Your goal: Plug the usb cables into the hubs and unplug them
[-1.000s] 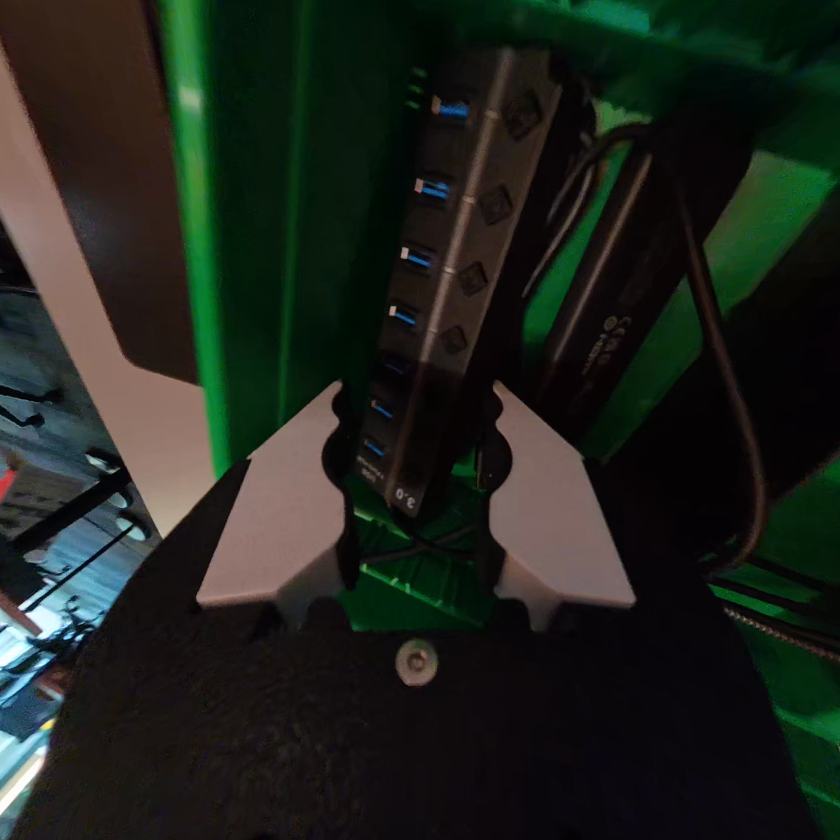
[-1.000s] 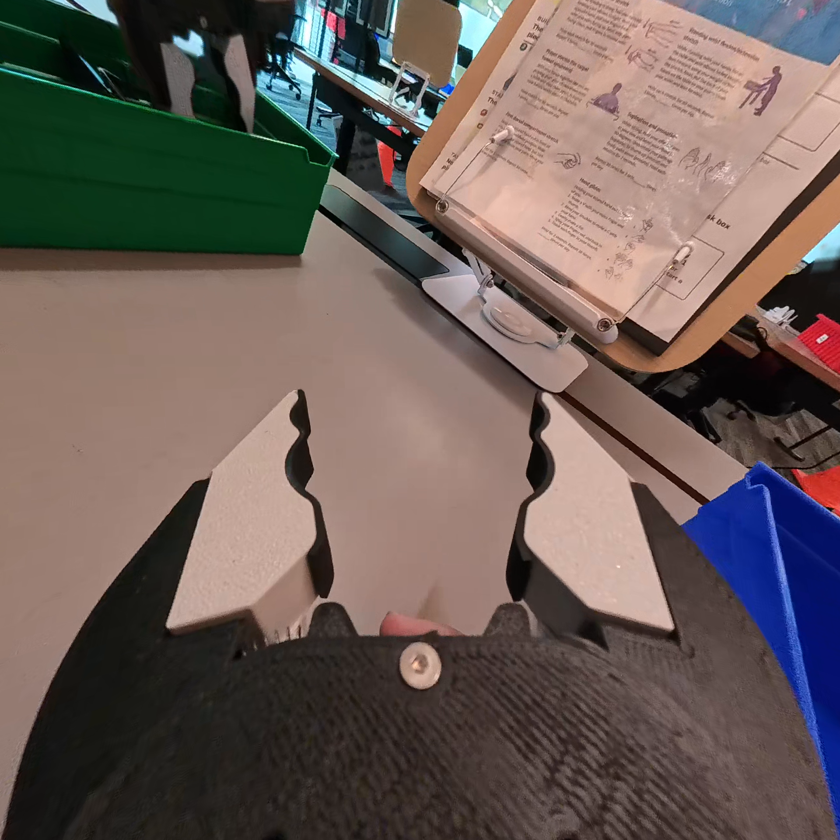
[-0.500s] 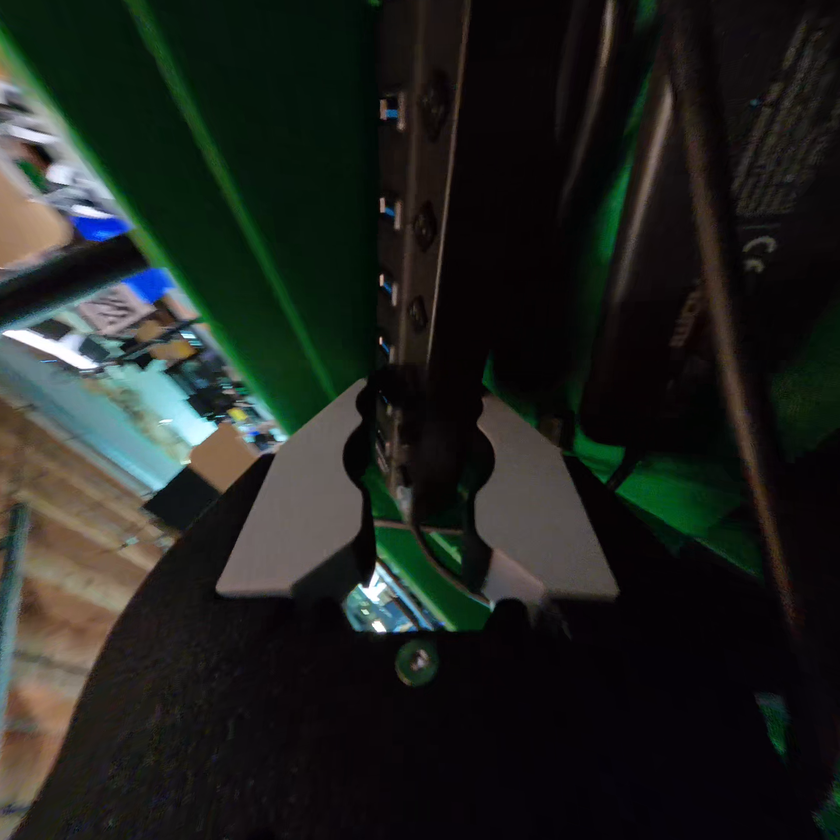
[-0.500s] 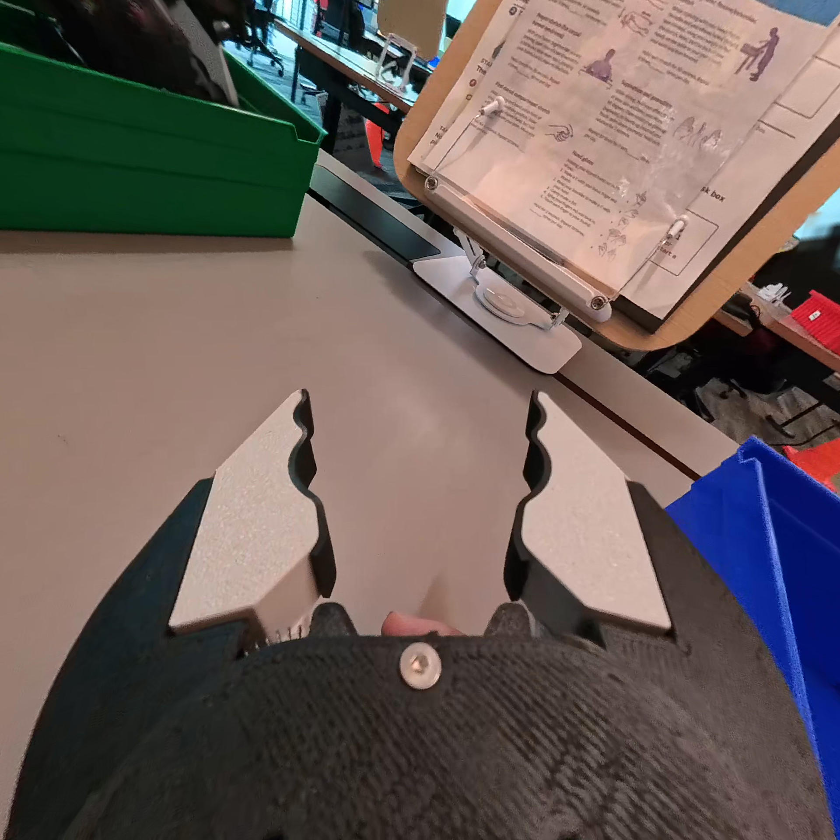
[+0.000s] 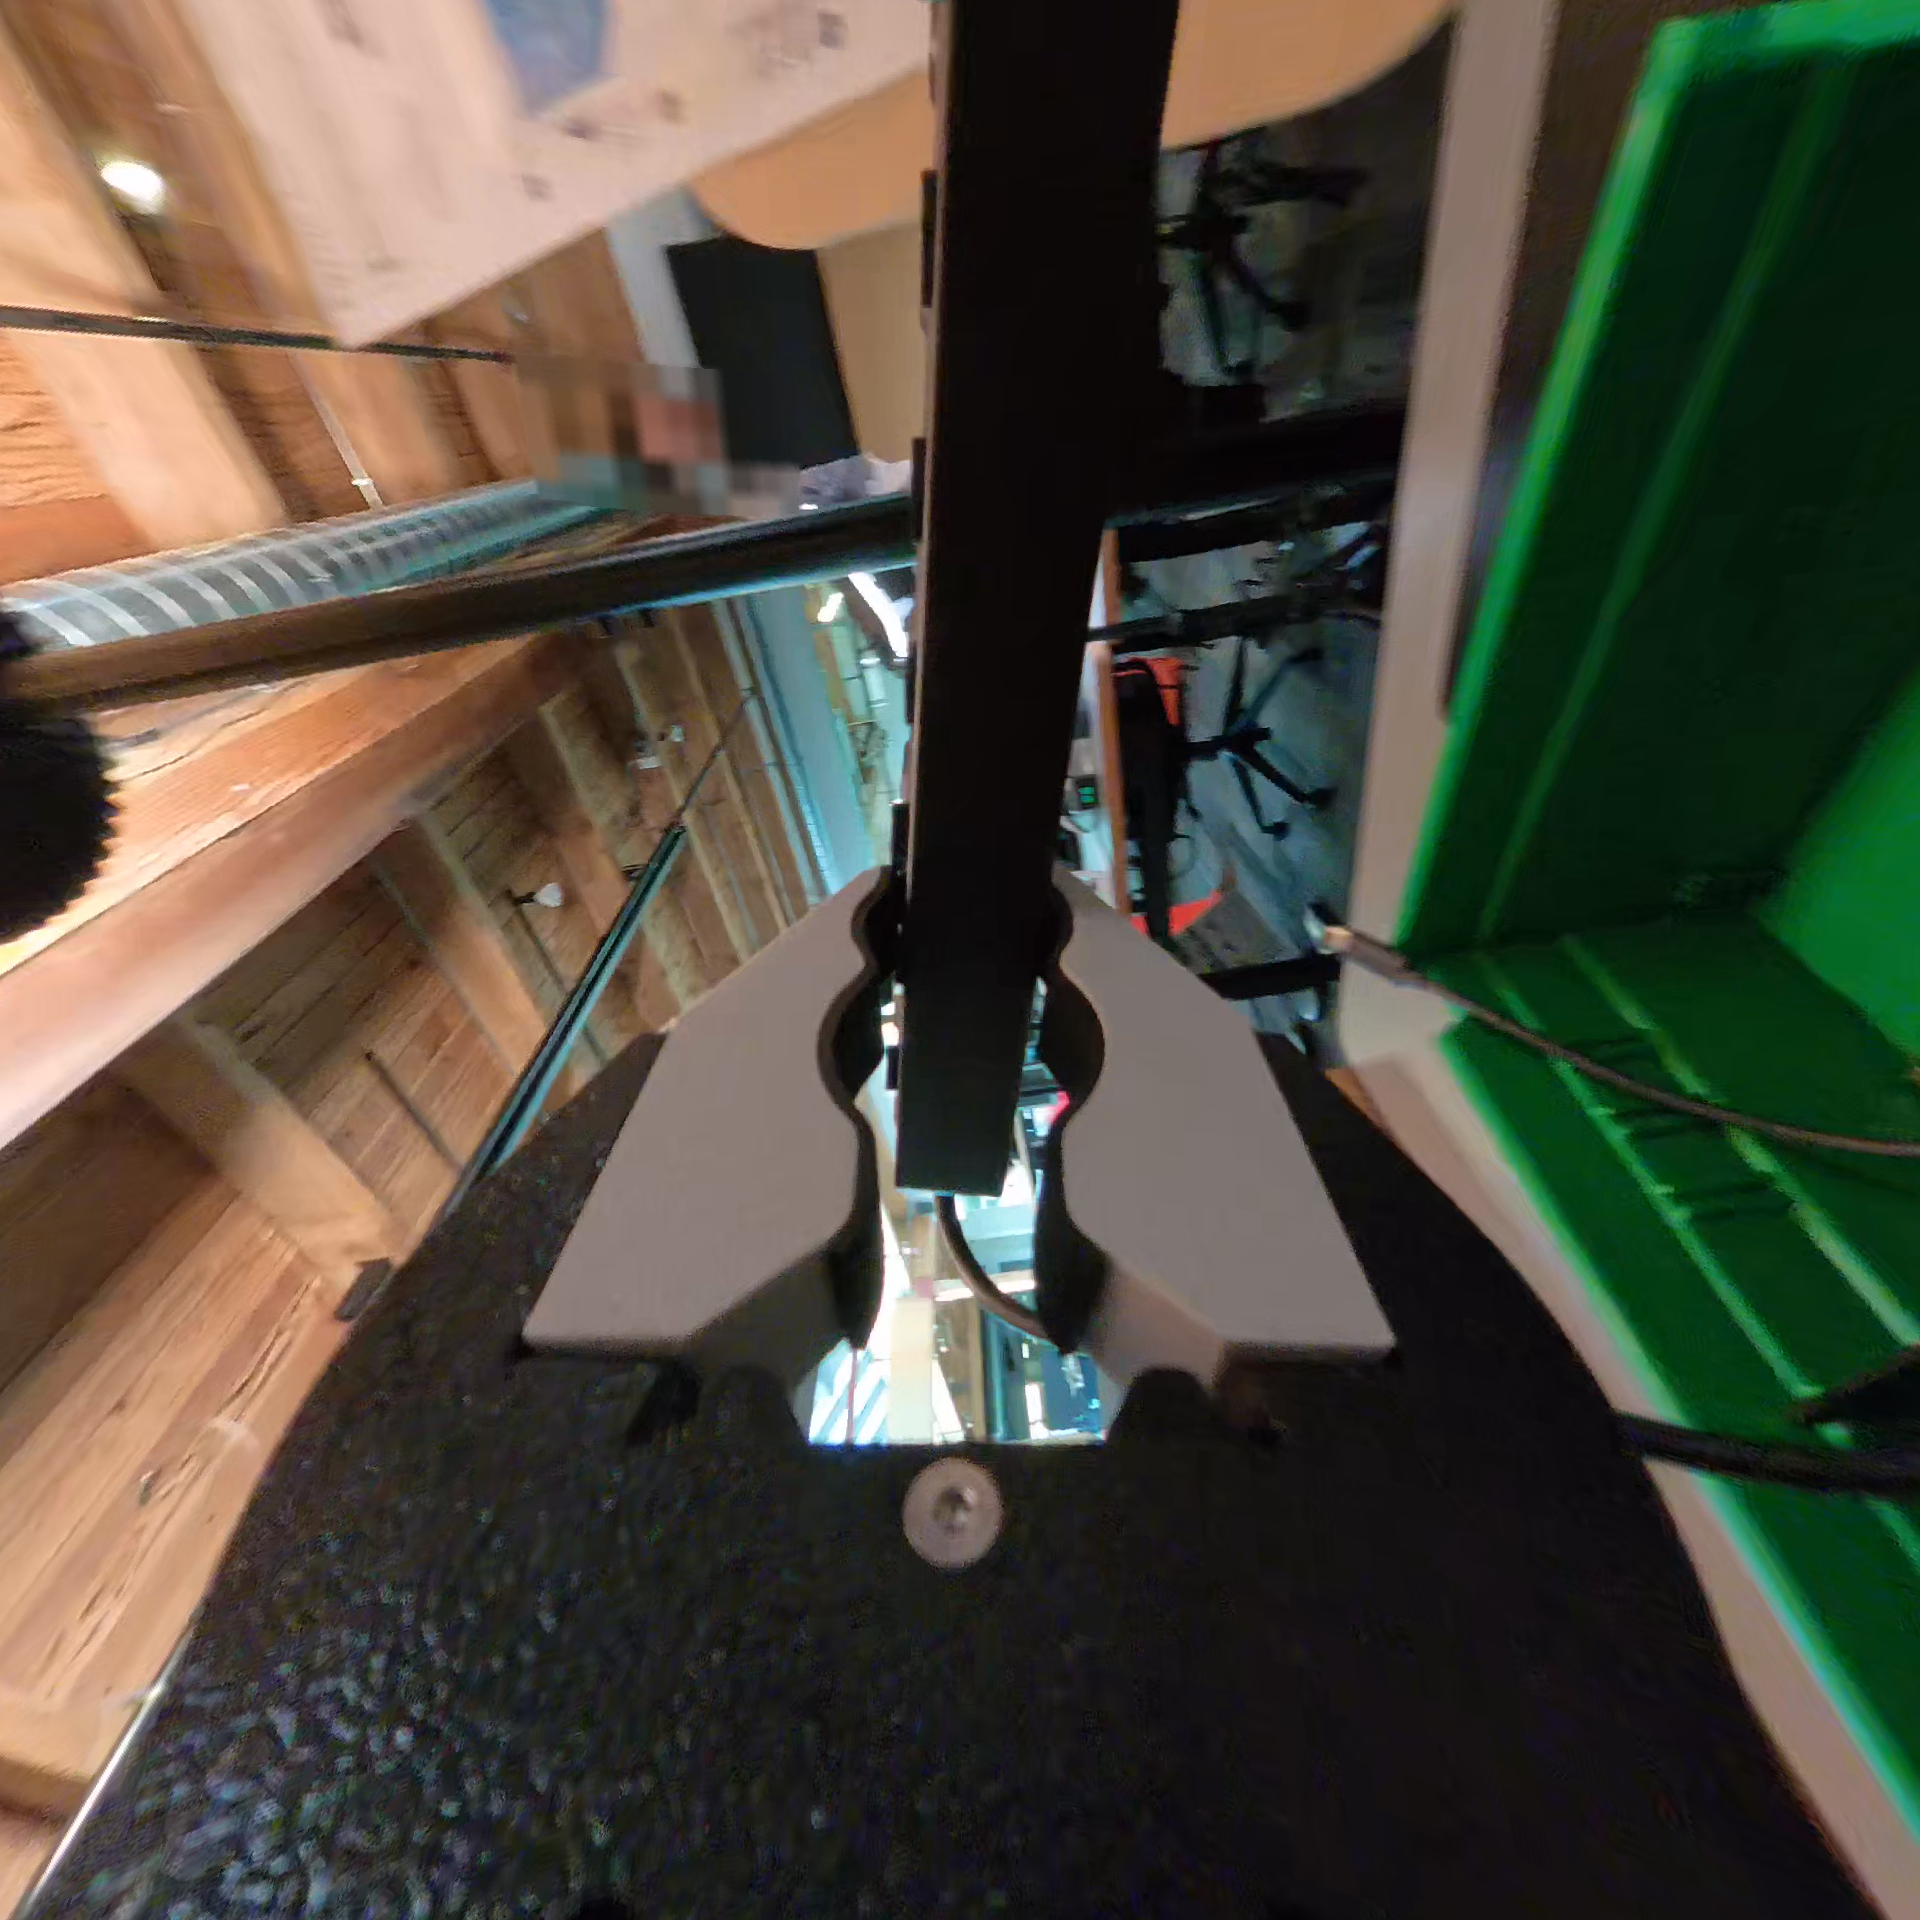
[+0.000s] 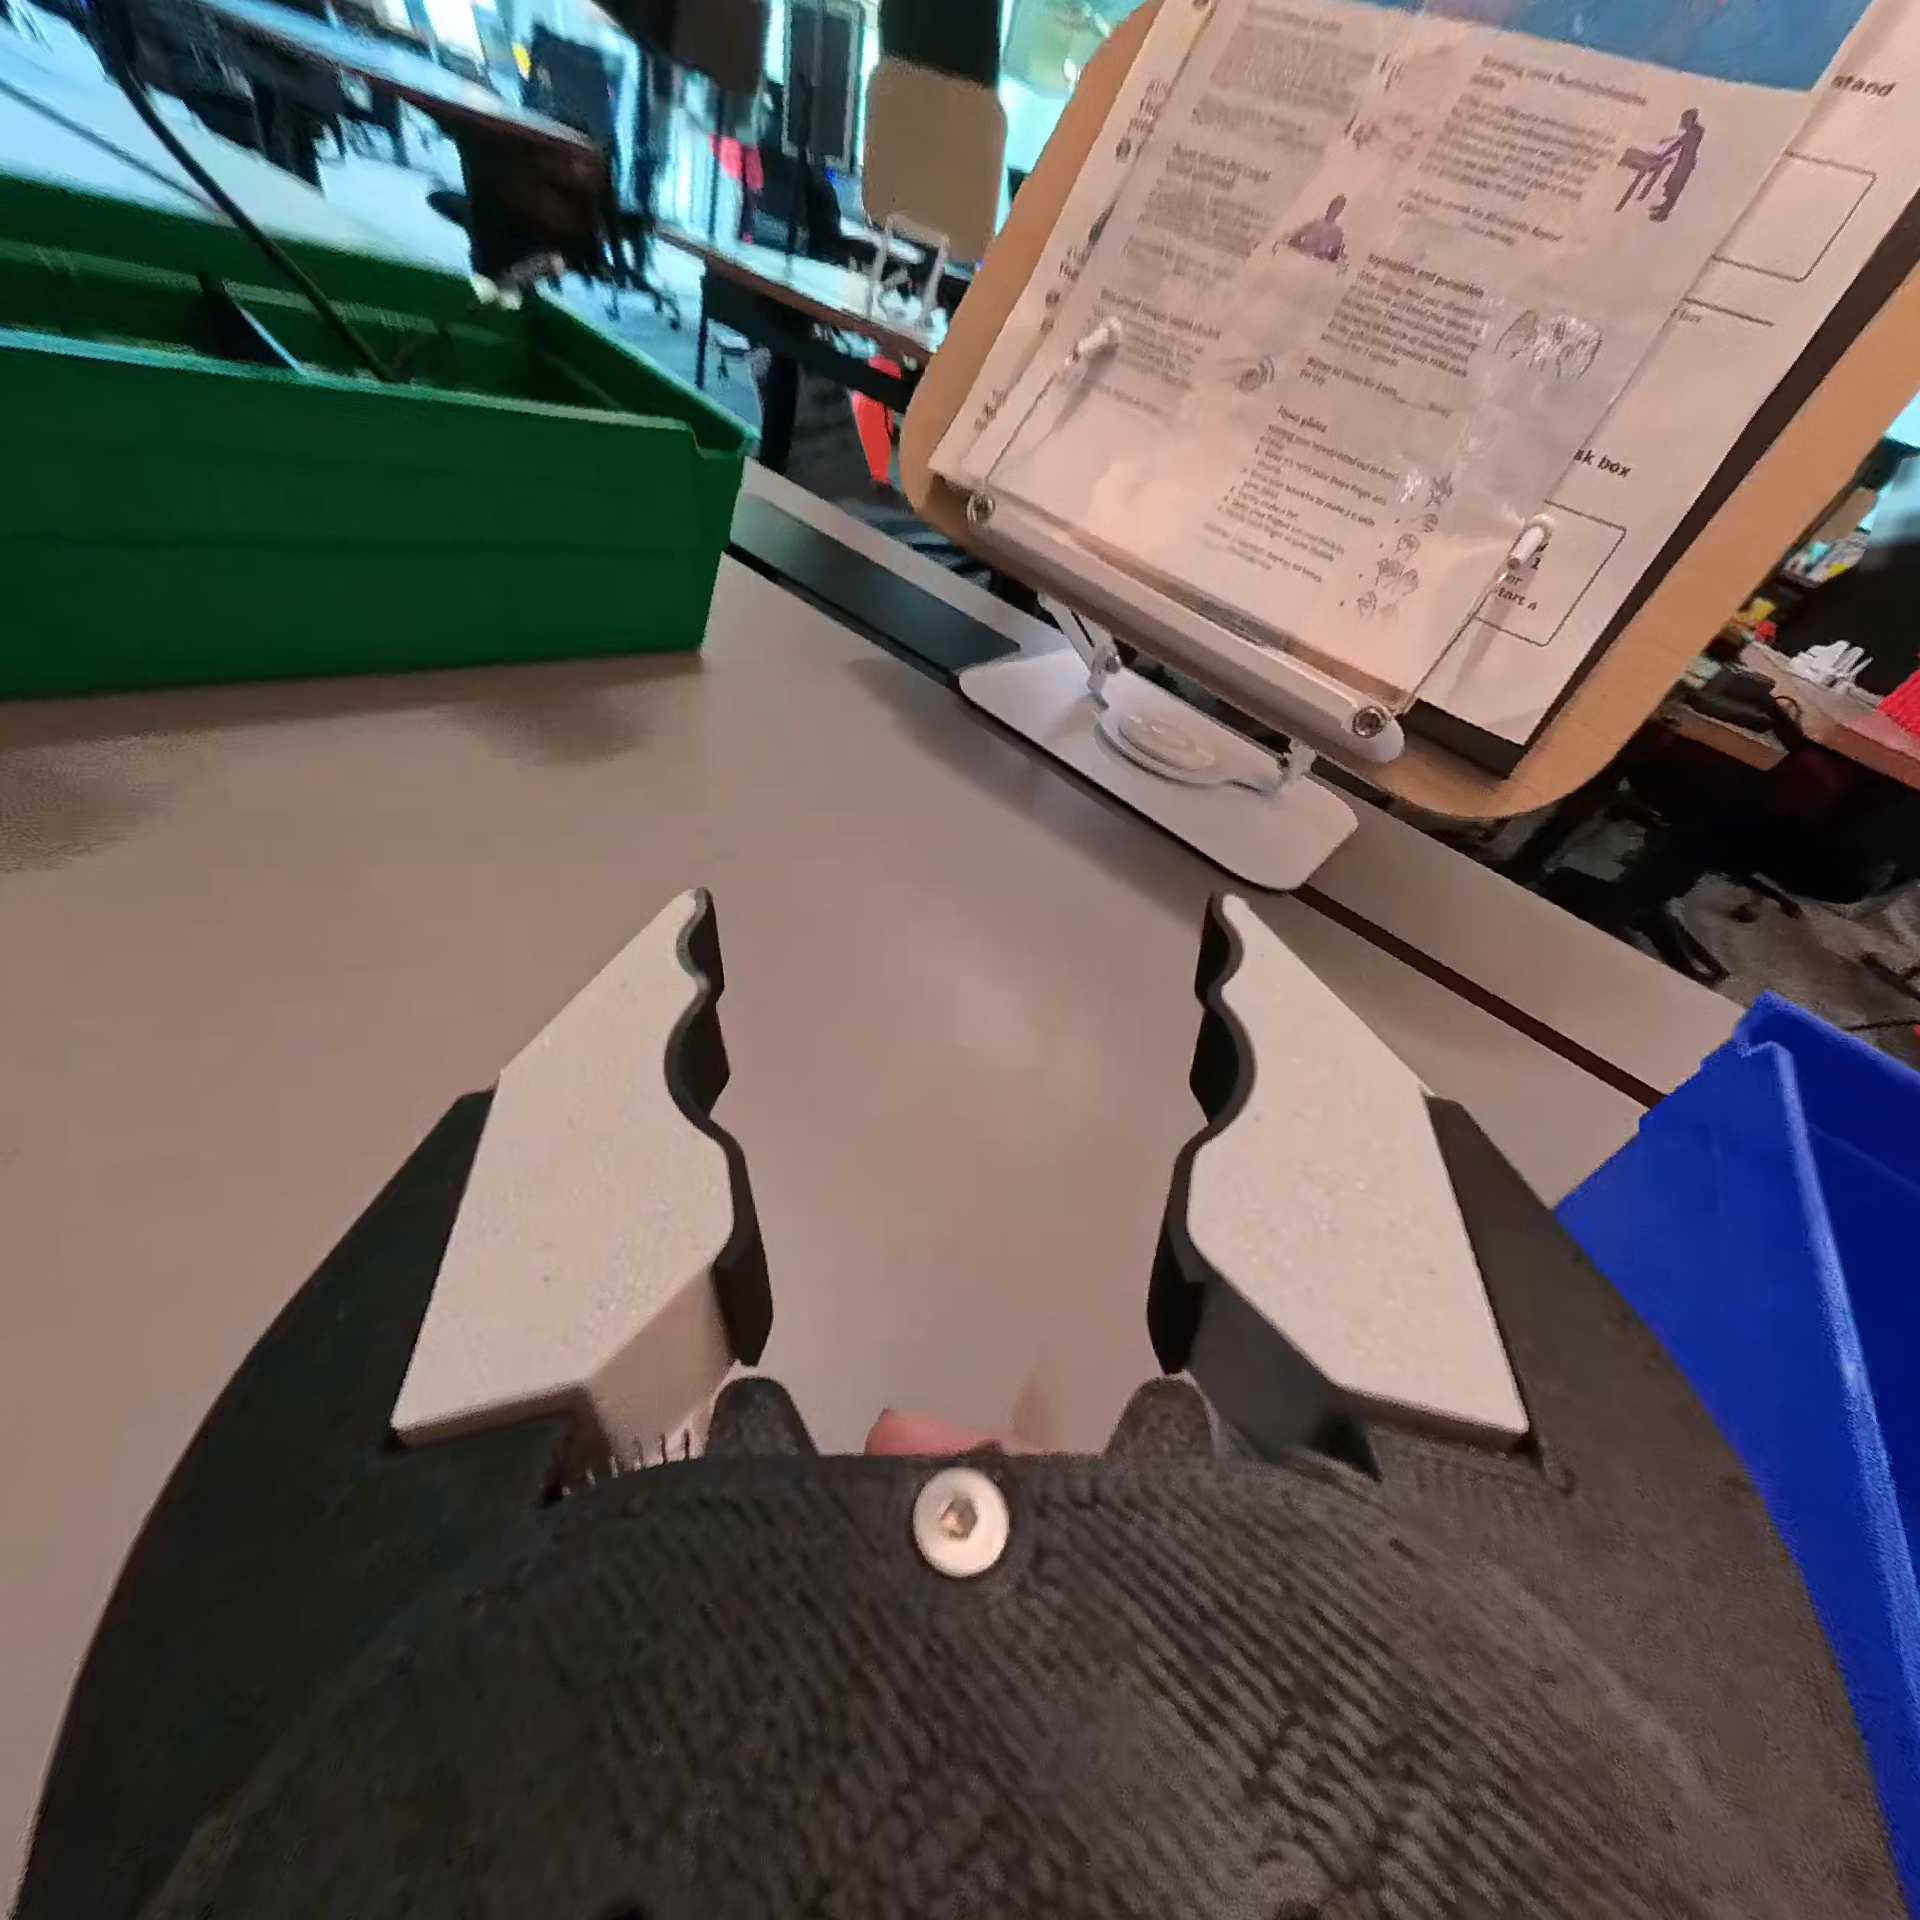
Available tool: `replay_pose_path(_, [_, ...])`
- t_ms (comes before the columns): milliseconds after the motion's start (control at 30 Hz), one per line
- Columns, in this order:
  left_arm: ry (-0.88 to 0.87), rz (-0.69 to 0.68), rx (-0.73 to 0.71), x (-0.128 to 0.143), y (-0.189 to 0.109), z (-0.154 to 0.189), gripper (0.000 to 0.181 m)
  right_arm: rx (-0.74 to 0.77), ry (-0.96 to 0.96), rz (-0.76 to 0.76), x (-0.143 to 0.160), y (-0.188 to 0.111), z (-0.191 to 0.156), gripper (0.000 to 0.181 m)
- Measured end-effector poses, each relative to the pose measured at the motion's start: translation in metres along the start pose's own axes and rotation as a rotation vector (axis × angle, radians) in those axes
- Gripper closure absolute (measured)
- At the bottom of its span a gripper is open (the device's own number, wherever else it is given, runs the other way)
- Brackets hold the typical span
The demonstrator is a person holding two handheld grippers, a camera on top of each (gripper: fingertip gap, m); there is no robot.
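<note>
Left gripper (image 5: 961,925), left wrist view: we see both grey fingers (image 5: 727,1143) closed tight on a long black hub (image 5: 1029,520), gripped near its lower end and held up in the air, clear of the green bin (image 5: 1704,727) at right. Hub runs lengthwise away from the camera; a thin black cable (image 5: 977,1273) leaves its near end and curves btwn the fingers. Ports not visible from this side. Bin holds a thin braided cable (image 5: 1621,1070) w/ metal tip at the bin's edge. Wooden ceiling beams (image 5: 260,831) fill the left bkgd.

Right gripper (image 6: 961,914), right wrist view: we see it spread wide, nothing held, hovering over the bare beige counter (image 6: 416,883). Green bin (image 6: 343,551) sits at upper left, blue bin (image 6: 1766,1299) just beside the gripper at right, document stand (image 6: 1455,416) w/ printed sheet at the counter's far edge.
</note>
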State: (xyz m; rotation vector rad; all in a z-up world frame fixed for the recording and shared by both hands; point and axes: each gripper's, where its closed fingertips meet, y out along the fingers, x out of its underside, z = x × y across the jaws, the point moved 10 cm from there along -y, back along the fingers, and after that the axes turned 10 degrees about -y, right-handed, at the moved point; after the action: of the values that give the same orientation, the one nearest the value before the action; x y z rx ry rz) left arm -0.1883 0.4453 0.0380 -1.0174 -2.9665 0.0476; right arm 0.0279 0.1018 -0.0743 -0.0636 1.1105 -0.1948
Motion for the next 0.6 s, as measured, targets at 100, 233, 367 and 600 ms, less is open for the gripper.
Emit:
replay_pose_path(100, [-0.009,0.039,-0.114,-0.013,-0.018,-0.038,0.159,-0.019,0.032,0.061,-0.004,-0.003,0.0,0.093])
replay_pose_path(233, [-0.056,0.101,-0.272,-0.035,-0.047,-0.096,0.159,-0.102,0.091,0.118,-0.008,-0.003,-0.004,0.093])
replay_pose_path(367, [-0.177,0.18,-0.389,-0.059,-0.078,-0.16,0.159,-0.213,0.2,0.148,-0.01,-0.002,-0.006,0.093])
replay_pose_path(600, [-0.279,0.386,-0.445,-0.11,-0.124,-0.21,0.159,-0.322,0.319,0.249,-0.016,-0.006,-0.005,0.084])
